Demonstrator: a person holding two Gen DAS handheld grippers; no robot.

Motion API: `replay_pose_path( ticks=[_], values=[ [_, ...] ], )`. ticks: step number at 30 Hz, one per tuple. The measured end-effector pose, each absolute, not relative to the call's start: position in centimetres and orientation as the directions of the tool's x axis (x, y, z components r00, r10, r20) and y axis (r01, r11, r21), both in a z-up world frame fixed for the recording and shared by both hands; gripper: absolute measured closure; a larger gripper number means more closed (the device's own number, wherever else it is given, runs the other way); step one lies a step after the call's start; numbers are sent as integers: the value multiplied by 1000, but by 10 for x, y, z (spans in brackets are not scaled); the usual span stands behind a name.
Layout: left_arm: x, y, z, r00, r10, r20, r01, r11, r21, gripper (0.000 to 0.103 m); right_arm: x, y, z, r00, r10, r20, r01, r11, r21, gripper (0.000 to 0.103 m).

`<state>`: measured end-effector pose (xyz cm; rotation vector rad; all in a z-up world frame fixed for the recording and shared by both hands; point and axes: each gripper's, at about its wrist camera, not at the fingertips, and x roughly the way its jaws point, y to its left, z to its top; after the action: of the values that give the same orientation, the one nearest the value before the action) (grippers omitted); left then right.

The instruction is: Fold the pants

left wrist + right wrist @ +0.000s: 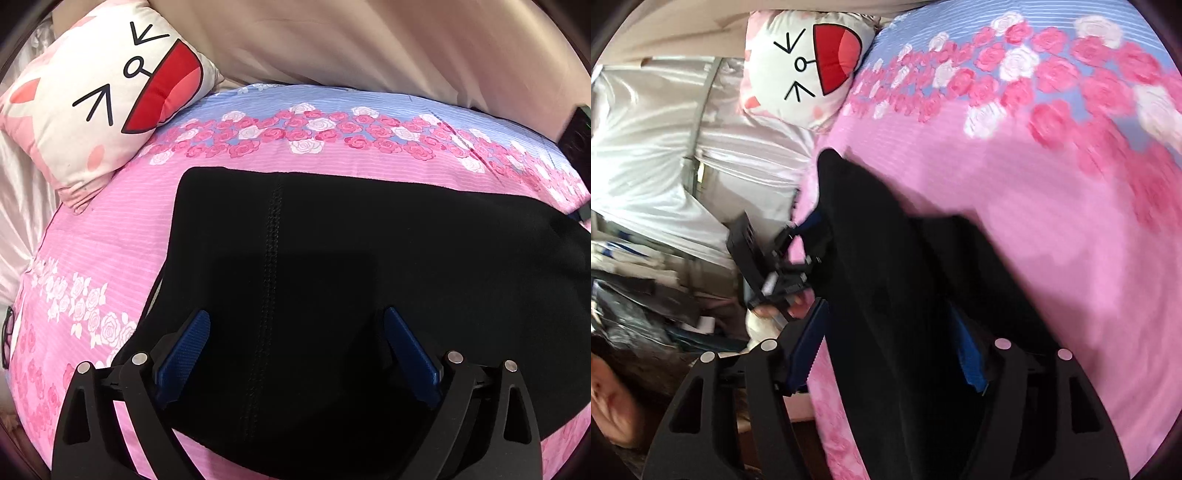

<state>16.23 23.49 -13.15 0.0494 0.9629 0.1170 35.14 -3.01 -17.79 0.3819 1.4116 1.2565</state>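
The black pants (369, 277) lay spread on a pink bedspread (129, 229) printed with pink and white roses and a blue band at its far side. In the left wrist view the fabric was matte and smooth, filling the middle and the 3 o'clock side of the frame, with a raised stitched seam (271, 280) running from 12 toward 6 o'clock and a straight, slightly rounded edge at 12 o'clock. The left gripper (297, 321) hovered over them with its blue-padded fingers spread wide, the seam passing between them; whether the pads touched the cloth could not be told. In the right wrist view, blurred, a fold of the pants (886, 295) rose as a dark ridge from 6 toward 11 o'clock, and the right gripper (892, 332) had its jaws spread on either side of that ridge, not pinching it. The left gripper (798, 251) showed there at 9 o'clock, by the pants' edge. A white cartoon-face cushion (92, 92) with a red mouth sat at 10 o'clock, touching the bedspread's corner.
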Motion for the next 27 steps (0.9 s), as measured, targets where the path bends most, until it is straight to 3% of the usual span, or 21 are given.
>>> replay_pose_path(
  ticks=[3, 4, 5, 6, 7, 14, 16, 20, 24, 25, 26, 27],
  values=[
    [162, 235, -132, 563, 124, -817, -81, 992, 95, 8, 369, -12, -181, -321, 855, -407, -345, 295, 891, 39],
    [163, 235, -131, 562, 124, -818, -83, 992, 93, 8, 373, -3, -182, -328, 857, -397, -338, 286, 897, 44],
    [163, 235, -131, 561, 125, -818, -84, 992, 94, 8, 375, 6, -183, -327, 847, -420, -352, 303, 886, 53],
    [163, 235, -131, 560, 125, -819, -84, 992, 94, 8, 375, 11, -183, -314, 839, -445, -370, 324, 871, 73],
    [163, 235, -131, 560, 125, -819, -85, 992, 93, 8, 376, 15, -182, -280, 834, -475, -393, 352, 850, 83],
    [160, 236, -129, 553, 123, -824, -74, 992, 99, 8, 378, -15, -143, -62, 734, -676, -556, 537, 635, 83],
    [159, 230, -119, 566, 132, -814, -62, 991, 117, 12, 371, -19, -142, -71, 689, -722, -583, 558, 590, 82],
    [173, 206, -87, 655, 104, -748, -22, 993, 120, 10, 352, -7, -153, -65, 561, -825, -636, 614, 467, 82],
    [205, 196, -108, 593, 137, -794, 1, 985, 171, 9, 334, 10, -164, -52, 494, -868, -690, 610, 389, 82],
    [208, 196, -117, 570, 146, -808, 2, 984, 179, 9, 329, 14, -161, -35, 486, -873, -716, 597, 361, 85],
    [207, 197, -123, 560, 146, -816, -2, 985, 175, 8, 324, 14, -159, -13, 481, -876, -735, 589, 335, 96],
    [203, 199, -125, 567, 141, -811, -4, 986, 169, 8, 325, 13, -156, 28, 472, -881, -745, 597, 296, 97]
  ],
)
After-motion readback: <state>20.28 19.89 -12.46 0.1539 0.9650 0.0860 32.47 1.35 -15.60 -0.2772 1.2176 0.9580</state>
